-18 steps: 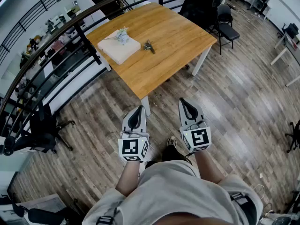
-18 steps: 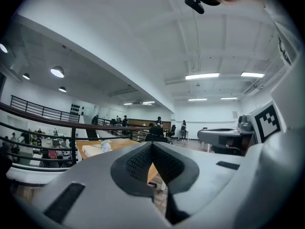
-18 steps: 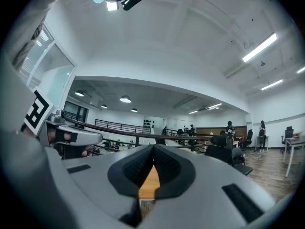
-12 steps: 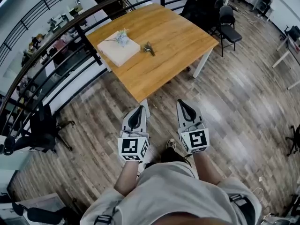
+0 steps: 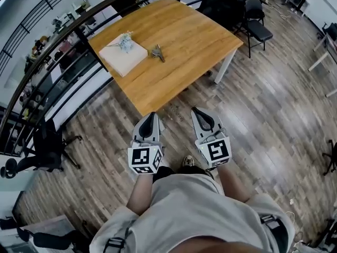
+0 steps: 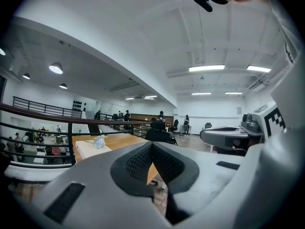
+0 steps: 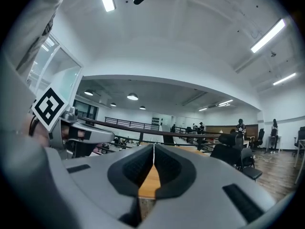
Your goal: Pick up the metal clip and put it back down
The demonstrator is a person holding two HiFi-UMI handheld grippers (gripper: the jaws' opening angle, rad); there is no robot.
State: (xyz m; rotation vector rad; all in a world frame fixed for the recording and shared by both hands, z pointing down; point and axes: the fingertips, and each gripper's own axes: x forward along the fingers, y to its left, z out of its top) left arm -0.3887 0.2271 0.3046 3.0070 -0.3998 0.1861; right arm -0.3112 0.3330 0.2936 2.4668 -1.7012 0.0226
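The metal clip (image 5: 157, 52) lies on the wooden table (image 5: 179, 46), just right of a white box (image 5: 122, 57) that carries a small bunch of flowers (image 5: 125, 41). Both grippers are held side by side over the floor, short of the table's near corner and well away from the clip. My left gripper (image 5: 149, 119) is shut with its tips together and nothing between them. My right gripper (image 5: 198, 112) is shut and empty too. In the left gripper view the box (image 6: 90, 149) and flowers (image 6: 99, 141) show beyond the jaws; the clip is hidden there.
A black railing (image 5: 68, 33) runs along the table's far and left sides. Black office chairs (image 5: 257, 22) stand past the table's right end, another chair (image 5: 45, 152) at the left by the railing. Wood-plank floor (image 5: 263, 115) lies all around me.
The table has slid a little up and left in the head view, and both grippers sit slightly higher in it, closer to the table's corner. Both stay shut.
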